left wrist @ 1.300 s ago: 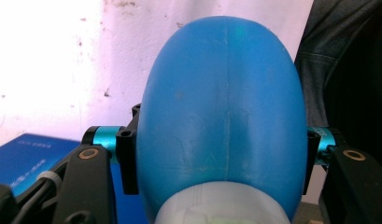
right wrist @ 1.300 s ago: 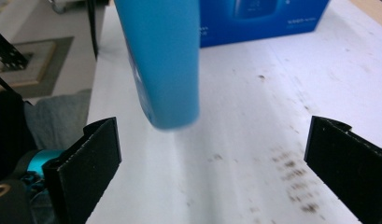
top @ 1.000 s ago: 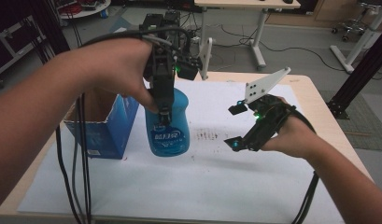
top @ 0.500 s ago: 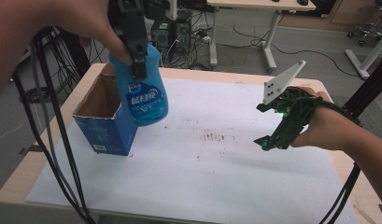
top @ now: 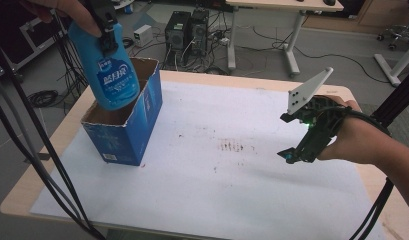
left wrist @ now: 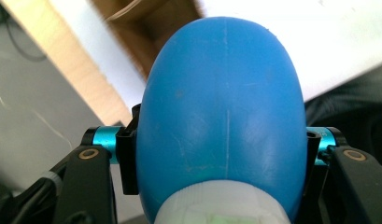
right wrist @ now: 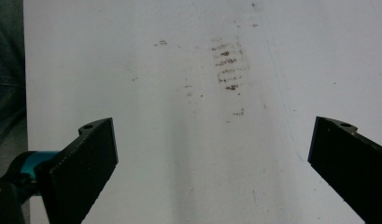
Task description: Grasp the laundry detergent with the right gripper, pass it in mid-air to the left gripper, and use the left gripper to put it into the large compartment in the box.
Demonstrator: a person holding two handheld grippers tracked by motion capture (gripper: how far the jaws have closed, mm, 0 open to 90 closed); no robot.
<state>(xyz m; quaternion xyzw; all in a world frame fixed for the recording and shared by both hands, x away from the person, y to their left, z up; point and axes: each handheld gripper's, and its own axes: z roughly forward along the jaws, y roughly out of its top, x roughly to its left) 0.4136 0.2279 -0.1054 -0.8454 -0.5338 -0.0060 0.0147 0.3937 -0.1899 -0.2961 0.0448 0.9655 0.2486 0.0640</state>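
A blue plastic bottle [top: 111, 75] with a white label hangs upright, its lower end just inside the open top of a blue cardboard box [top: 127, 132]. My left gripper [top: 106, 36] is shut on the bottle near its top, held by a hand at the upper left. In the left gripper view the bottle [left wrist: 221, 107] sits between both jaws of the left gripper [left wrist: 220, 156], with the box's brown inside behind it. My right gripper [top: 286, 137] hovers open over the right part of the table, holding nothing. Its jaws stand wide apart in the right gripper view [right wrist: 216, 154].
A white sheet [top: 227, 190] covers the wooden table [top: 22, 192], with brown smudges [top: 232, 146] near its middle, also seen as smudges [right wrist: 228, 70]. Black cables [top: 37, 155] trail down the left side. Desks, computer towers and wires stand behind the table.
The left gripper lifted the bottle off the sheet and carried it left and back to the box's open top. The right gripper drifted right, staying open.
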